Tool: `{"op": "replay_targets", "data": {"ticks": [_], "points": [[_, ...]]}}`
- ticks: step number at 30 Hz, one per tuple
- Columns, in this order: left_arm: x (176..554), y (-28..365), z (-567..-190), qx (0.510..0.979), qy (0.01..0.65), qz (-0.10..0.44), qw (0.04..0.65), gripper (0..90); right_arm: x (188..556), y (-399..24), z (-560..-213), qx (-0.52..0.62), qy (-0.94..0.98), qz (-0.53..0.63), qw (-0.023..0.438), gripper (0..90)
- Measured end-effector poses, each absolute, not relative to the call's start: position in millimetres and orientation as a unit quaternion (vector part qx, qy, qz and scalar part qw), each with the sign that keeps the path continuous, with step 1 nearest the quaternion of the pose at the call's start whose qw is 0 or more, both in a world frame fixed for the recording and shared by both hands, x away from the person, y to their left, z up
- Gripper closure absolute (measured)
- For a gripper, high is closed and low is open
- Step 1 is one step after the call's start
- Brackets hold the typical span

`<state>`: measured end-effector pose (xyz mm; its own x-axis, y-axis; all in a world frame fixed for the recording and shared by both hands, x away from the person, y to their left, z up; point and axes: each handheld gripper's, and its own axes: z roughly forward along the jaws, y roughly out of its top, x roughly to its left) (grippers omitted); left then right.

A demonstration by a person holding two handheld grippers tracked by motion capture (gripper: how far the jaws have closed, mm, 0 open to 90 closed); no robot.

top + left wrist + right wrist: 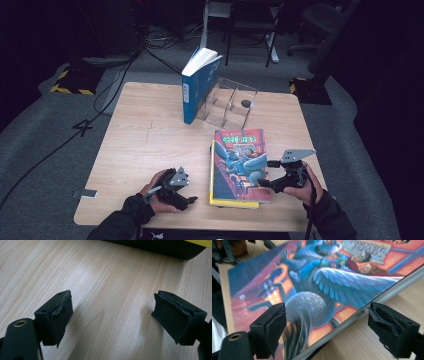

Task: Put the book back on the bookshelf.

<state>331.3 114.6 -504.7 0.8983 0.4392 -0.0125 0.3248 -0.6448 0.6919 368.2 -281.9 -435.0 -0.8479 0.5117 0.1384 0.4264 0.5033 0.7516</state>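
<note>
- The right tool point(267, 173) hovers with jaws spread at the right edge of the red-covered book point(240, 165), one jaw over the cover and the other out past the edge above bare wood; nothing is pinched
- The left tool point(192, 192) rests low on the surface point(145, 135) just left of the stack, its jaws also spread and holding nothing, a dark book edge lying ahead of it in the left gripper view
- The red-covered book lies flat near the front of the surface, on top of a yellow book point(214, 192) whose edge peeks out at the left and front
- Further back a blue book point(197, 87) stands upright, leaning against a clear acrylic rack point(230, 102) whose slots are empty
- Judged from this, the shelving is barely begun: one book stands at the rack, two flat ones remain, and the top one is not yet gripped
- Open wood lies between stack and rack, giving a free path back; the stack's right edge sits near the surface's right side, leaving the right hand point(305, 187) little room
</note>
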Motion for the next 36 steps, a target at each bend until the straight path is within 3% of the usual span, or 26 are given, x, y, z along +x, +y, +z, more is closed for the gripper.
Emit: {"op": "replay_targets", "data": {"ticks": [13, 20, 24, 36], "points": [[332.0, 114.2, -504.7, 0.903, 0.212, 0.078, 0.365, 15.8, 400.4, -267.0, -438.3, 0.267, 0.86, 0.433, 0.046, 22.3], [333.9, 113.8, -504.7, 0.903, 0.214, 0.079, 0.365, 15.9, 414.1, -262.0, -439.6, 0.261, 0.854, 0.449, 0.028, 43.4], [337.7, 114.1, -504.4, 0.901, 0.219, 0.078, 0.366, 18.3, 417.8, -257.9, -441.4, 0.244, 0.849, 0.468, 0.012, 63.3], [363.8, 117.0, -499.5, 0.892, 0.243, 0.096, 0.37, 23.8, 413.2, -256.8, -439.7, 0.226, 0.843, 0.487, 0.038, 72.3]]}}
